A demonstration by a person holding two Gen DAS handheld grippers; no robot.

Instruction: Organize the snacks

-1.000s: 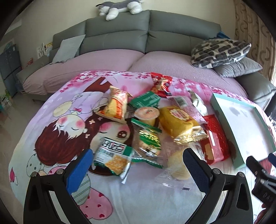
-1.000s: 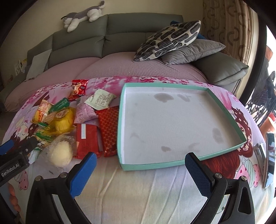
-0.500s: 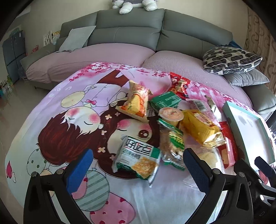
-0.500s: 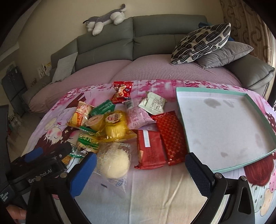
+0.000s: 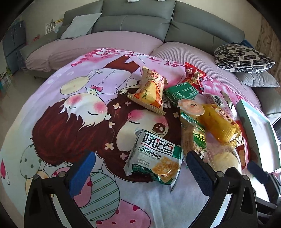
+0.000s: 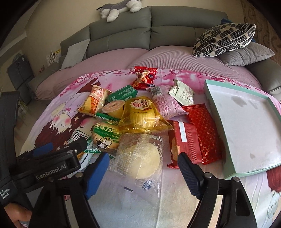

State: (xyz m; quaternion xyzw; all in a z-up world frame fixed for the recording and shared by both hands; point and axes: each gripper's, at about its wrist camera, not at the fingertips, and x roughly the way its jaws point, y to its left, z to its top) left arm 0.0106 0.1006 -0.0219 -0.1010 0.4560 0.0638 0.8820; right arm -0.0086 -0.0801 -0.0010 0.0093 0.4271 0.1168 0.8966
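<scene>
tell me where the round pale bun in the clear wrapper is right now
In the right wrist view the bun lies low in the middle, at the near edge of the snack pile, just below the yellow cake pack and left of the red packet.

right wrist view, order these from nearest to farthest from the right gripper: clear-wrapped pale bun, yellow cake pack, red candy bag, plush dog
1. Clear-wrapped pale bun: between the fingers of the right gripper, whose jaws are closing but not yet pressing it.
2. Yellow cake pack: just beyond the bun, mid-pile.
3. Red candy bag: at the pile's far edge.
4. Plush dog: on top of the sofa back.
</scene>
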